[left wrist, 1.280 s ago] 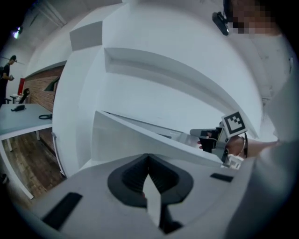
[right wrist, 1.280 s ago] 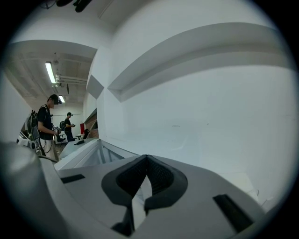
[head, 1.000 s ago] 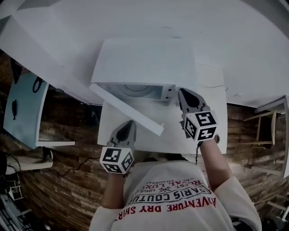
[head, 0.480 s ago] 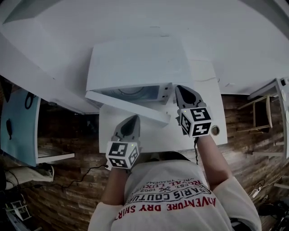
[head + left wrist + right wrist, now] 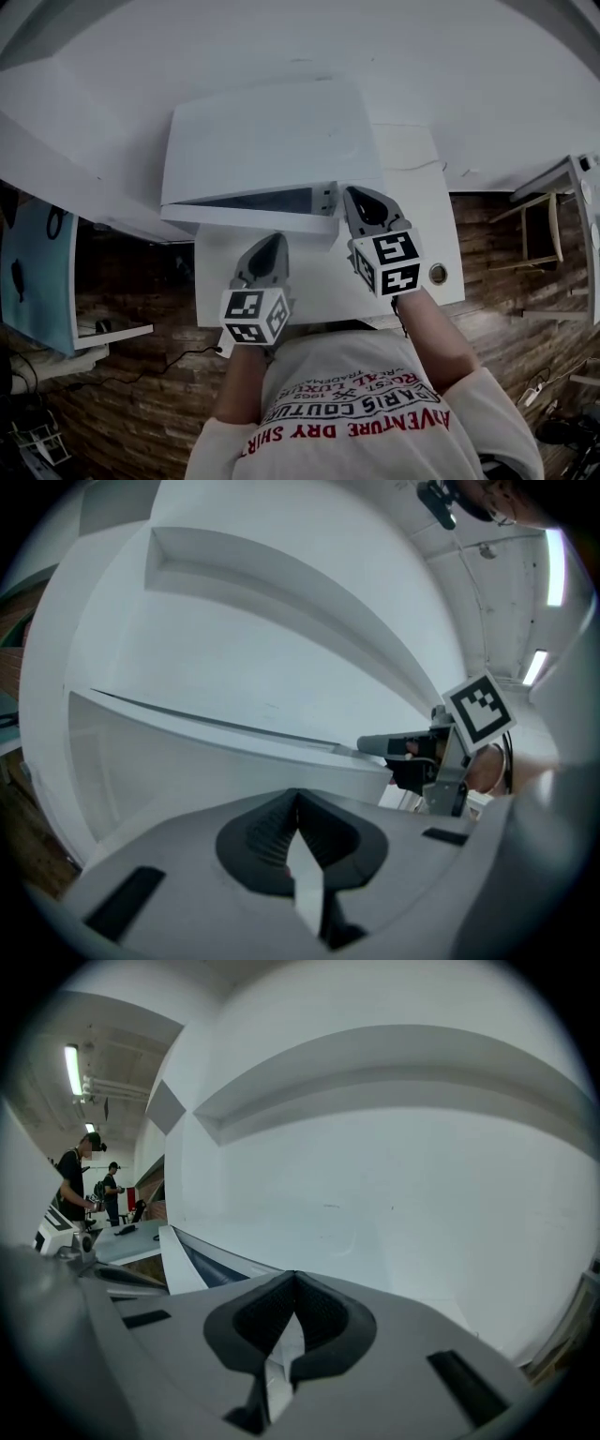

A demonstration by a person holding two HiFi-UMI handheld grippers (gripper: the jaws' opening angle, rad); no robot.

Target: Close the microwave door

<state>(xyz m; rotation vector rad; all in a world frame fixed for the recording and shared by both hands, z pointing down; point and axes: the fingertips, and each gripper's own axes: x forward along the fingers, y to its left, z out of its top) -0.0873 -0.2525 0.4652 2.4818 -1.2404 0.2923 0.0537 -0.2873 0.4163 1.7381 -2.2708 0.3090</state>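
The microwave (image 5: 262, 131) sits on the white table (image 5: 417, 248), its door (image 5: 248, 214) almost shut. The right claw (image 5: 356, 199), jaws together, seems to touch the door's free end to push it. The left claw (image 5: 270, 253), also pinched together, holds nothing.

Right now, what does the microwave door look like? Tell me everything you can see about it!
The microwave door is a long, plain white panel, smooth like plastic or painted metal. It hangs from the left side of the white microwave and is almost shut: only a thin dark wedge of the inside shows, widest at the right. At its free right end the shut right gripper seems to push on it. The left gripper sits close in front of it.
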